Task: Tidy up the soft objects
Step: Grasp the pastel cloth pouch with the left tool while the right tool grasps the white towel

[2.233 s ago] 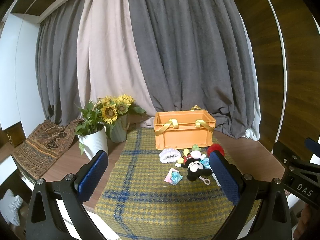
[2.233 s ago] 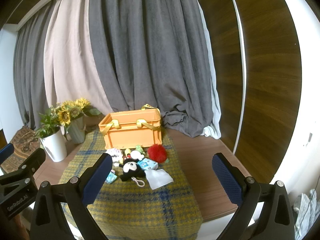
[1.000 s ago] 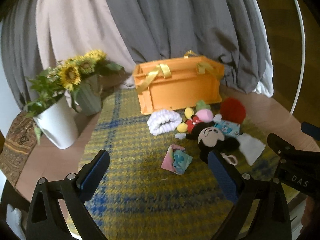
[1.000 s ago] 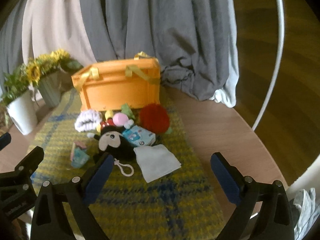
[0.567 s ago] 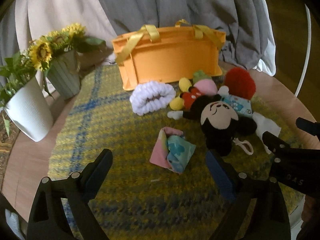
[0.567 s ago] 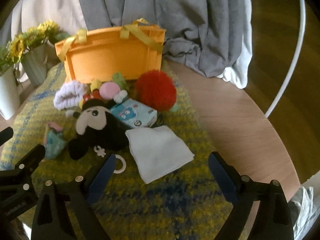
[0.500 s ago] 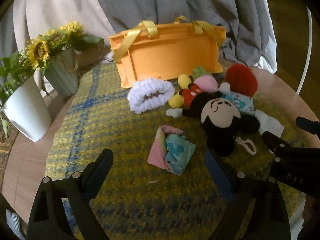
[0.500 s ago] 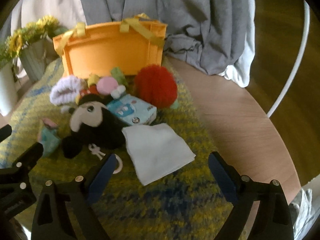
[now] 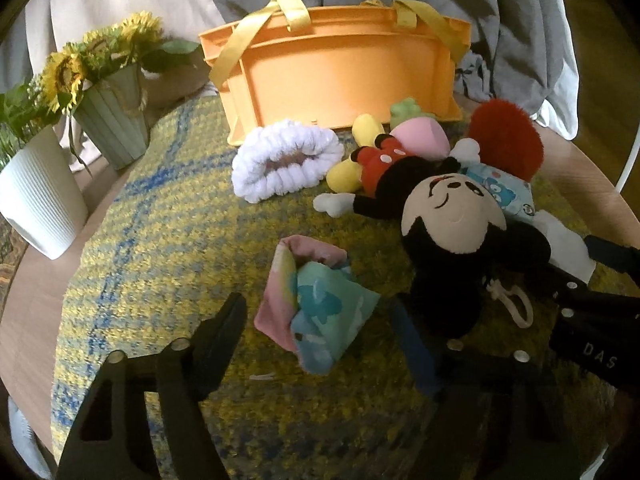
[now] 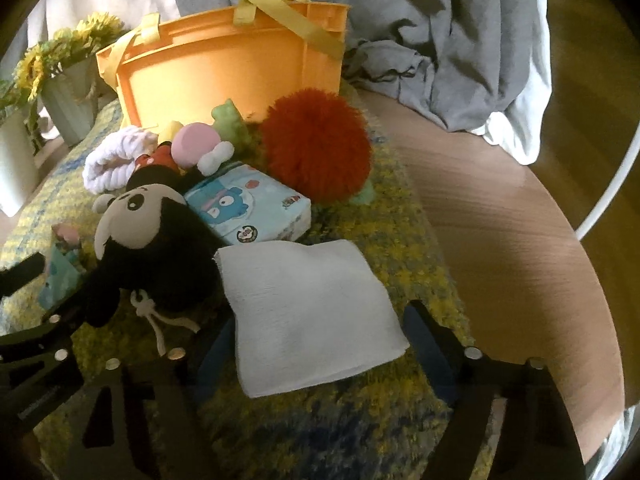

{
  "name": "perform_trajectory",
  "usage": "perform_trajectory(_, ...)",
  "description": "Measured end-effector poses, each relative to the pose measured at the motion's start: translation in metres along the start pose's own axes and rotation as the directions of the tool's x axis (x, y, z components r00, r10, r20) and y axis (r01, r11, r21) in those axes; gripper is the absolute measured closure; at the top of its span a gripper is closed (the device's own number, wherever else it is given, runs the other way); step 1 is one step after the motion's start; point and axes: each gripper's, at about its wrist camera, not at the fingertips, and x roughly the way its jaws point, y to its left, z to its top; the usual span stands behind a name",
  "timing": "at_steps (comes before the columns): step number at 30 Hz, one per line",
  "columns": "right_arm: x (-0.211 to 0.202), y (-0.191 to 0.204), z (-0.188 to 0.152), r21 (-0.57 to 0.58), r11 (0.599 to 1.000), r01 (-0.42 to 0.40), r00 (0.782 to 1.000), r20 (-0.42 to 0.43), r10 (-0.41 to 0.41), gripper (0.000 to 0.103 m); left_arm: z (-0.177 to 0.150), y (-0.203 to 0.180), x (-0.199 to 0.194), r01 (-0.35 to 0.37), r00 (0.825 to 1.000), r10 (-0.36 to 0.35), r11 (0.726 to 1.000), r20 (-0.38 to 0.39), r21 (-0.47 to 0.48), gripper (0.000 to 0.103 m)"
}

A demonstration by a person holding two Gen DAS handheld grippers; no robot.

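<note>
Both hand-held grippers have dropped in close since the earlier frames; the toys now fill each view where before the curtains did. Left hand-held gripper hangs over the pastel folded cloth, jaws just been closing, cloth between them but pads not pressing yet, so still apart. Right hand-held gripper sits over the white folded cloth, jaws also just been closing, cloth's near edge between them, no squeeze visible, so apart too.

Surface: yellow-and-blue plaid mat laid on a round wooden counter. On the mat, the soft stuff is bunched up just in front of the orange crate w/ yellow strap handles, which stands at the mat's far end. White scrunchie at left, mouse plush lying on its back in the middle, blue tissue pack touching it, red pom-pom beside the crate's right corner, small pink and green bits btwn plush and crate.

Room: grey and pale curtains behind, hem pooling on the counter edge. Sunflowers in a green ribbed vase and a white ribbed pot off to the left of the mat. Dark wood wall at far right.
</note>
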Motion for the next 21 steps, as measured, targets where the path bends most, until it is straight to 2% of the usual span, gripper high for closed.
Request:
perform_trajectory(1,0.001,0.0,0.001,-0.003,1.0,-0.009,1.0,-0.001,0.009,0.027,0.001,0.0,0.001,0.0,1.0,0.0,1.0,-0.004,-0.005,0.038)
perform_trajectory(2,0.001,0.0,0.001,-0.007,1.0,-0.013,1.0,0.002,0.013,0.032,0.001,0.0,0.001,0.0,1.0,0.0,1.0,-0.006,-0.008,0.043)
perform_trajectory(4,0.0,0.001,0.002,-0.019,1.0,-0.013,1.0,0.013,0.014,0.04,0.001,-0.001,0.002,-0.006,1.0,0.006,1.0,-0.008,-0.015,0.046)
perform_trajectory(6,0.001,0.002,0.002,-0.041,0.999,-0.013,1.0,0.011,0.013,0.053,0.002,-0.002,0.002,-0.01,1.0,0.01,1.0,-0.008,-0.012,0.051)
perform_trajectory(10,-0.003,0.005,0.004,-0.063,0.998,-0.002,0.999,0.033,0.004,0.072,0.003,-0.002,0.002,-0.014,1.0,0.013,1.0,-0.014,-0.02,0.055)
perform_trajectory(12,-0.003,0.005,0.005,-0.071,0.997,-0.004,1.0,0.027,0.006,0.086,0.003,-0.003,0.0,-0.014,1.0,0.013,1.0,-0.015,-0.022,0.058)
perform_trajectory(21,-0.024,-0.002,0.019,-0.035,0.999,-0.009,0.999,0.052,0.011,0.088,0.007,-0.001,-0.02,-0.004,1.0,0.005,0.999,0.005,-0.044,0.059)
